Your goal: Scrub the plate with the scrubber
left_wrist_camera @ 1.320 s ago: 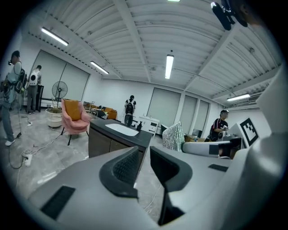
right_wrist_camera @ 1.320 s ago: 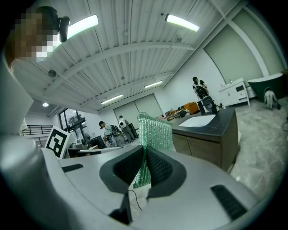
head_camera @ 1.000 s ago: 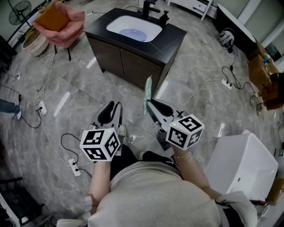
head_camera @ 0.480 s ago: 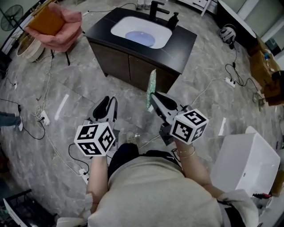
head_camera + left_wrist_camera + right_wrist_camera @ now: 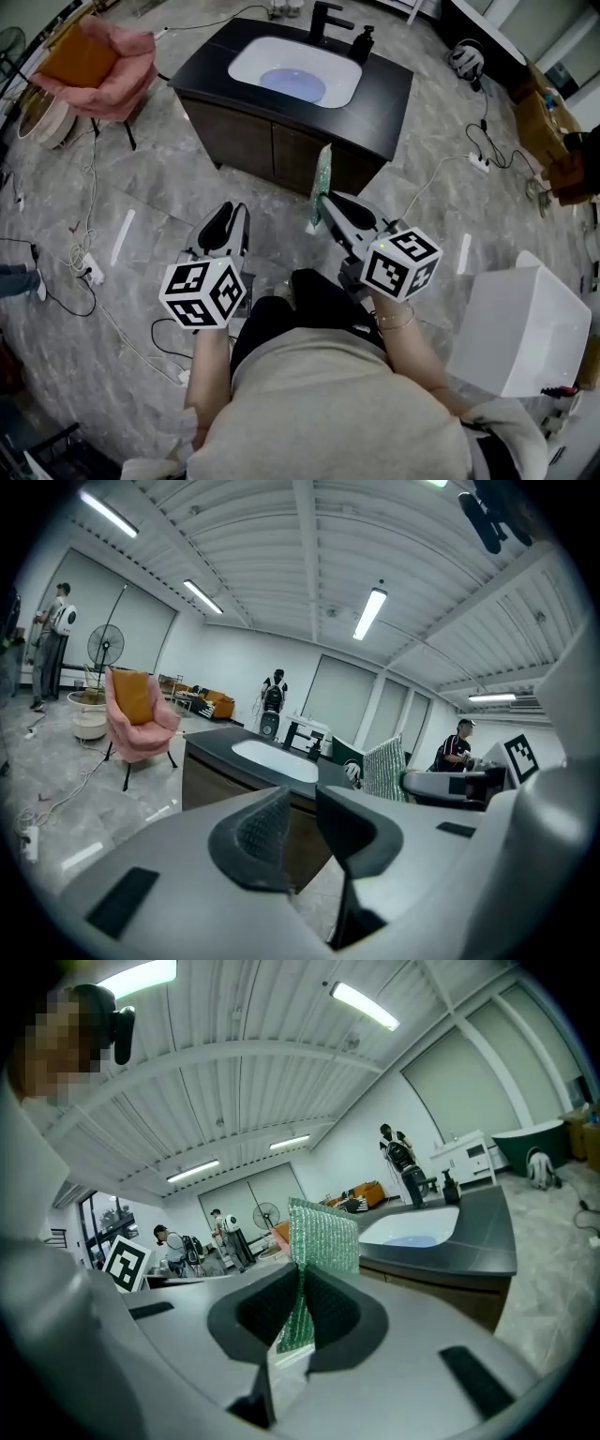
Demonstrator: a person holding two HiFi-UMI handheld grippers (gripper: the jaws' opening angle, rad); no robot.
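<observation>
Short of the vanity's (image 5: 386, 86) front edge, the right gripper (image 5: 323, 201) clamps the green mesh scrubber (image 5: 322, 173) by its lower edge. It looks light and floppy, so it wants a firm, low grip. The left gripper (image 5: 230, 214) stands open and empty. The plate (image 5: 292, 84) lies in the white basin (image 5: 242, 58).
</observation>
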